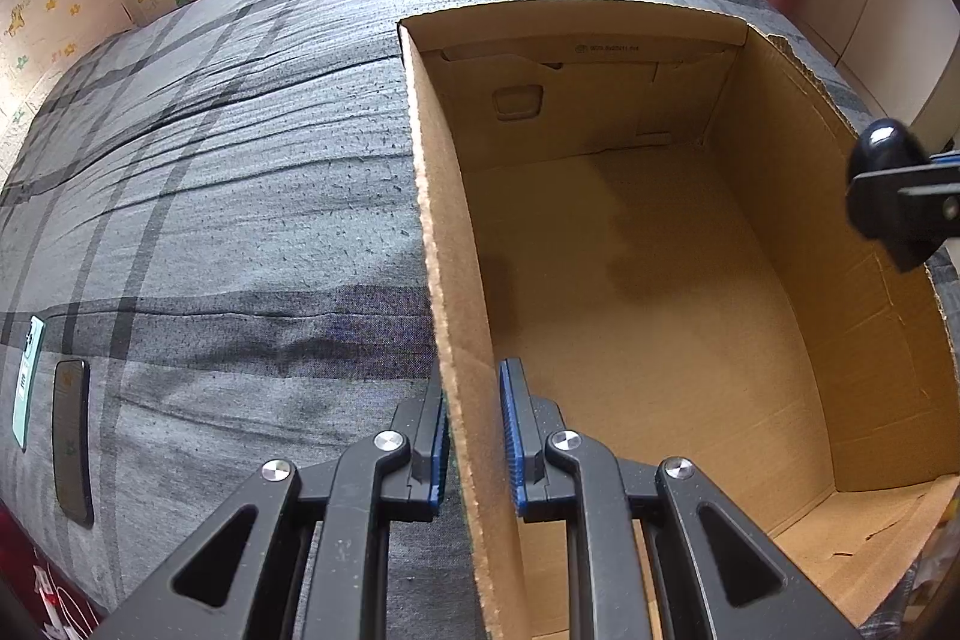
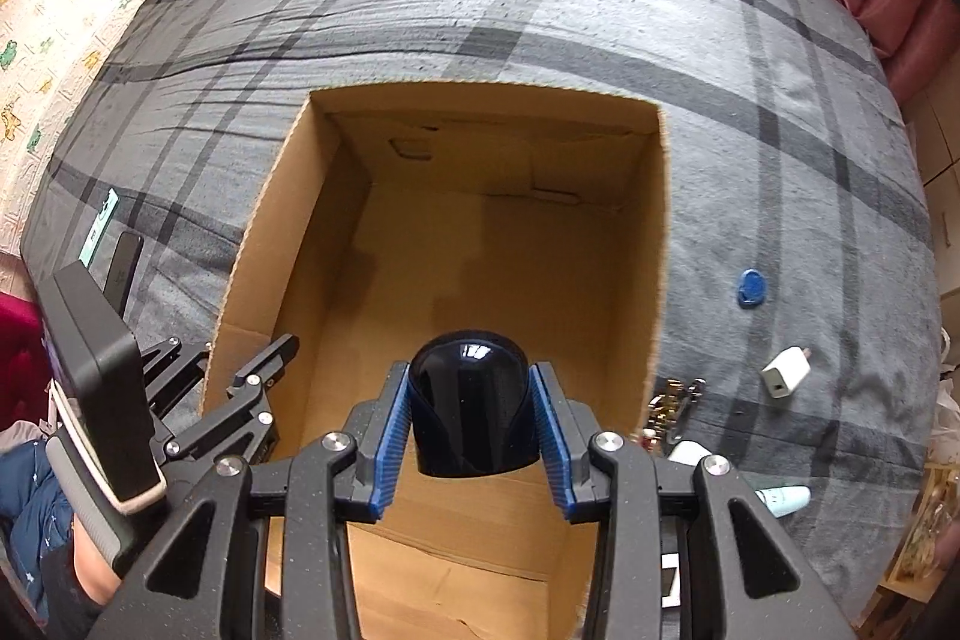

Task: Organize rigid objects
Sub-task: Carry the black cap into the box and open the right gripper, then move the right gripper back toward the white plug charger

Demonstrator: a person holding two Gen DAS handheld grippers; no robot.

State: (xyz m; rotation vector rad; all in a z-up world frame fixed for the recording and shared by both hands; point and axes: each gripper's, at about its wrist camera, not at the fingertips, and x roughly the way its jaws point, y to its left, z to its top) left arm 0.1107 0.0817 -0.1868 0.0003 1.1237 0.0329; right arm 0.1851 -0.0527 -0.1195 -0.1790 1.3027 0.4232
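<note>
Cardboard box point(image 1: 660, 280) print is unreadable; left gripper point(image 1: 474, 436) clamps its wall, right gripper point(image 2: 471, 421) grips a glossy black object point(image 2: 471, 406).

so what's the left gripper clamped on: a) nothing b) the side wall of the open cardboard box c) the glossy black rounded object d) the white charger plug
b: the left gripper has its blue pads either side of the side wall of the open cardboard box, shut on it.
</note>
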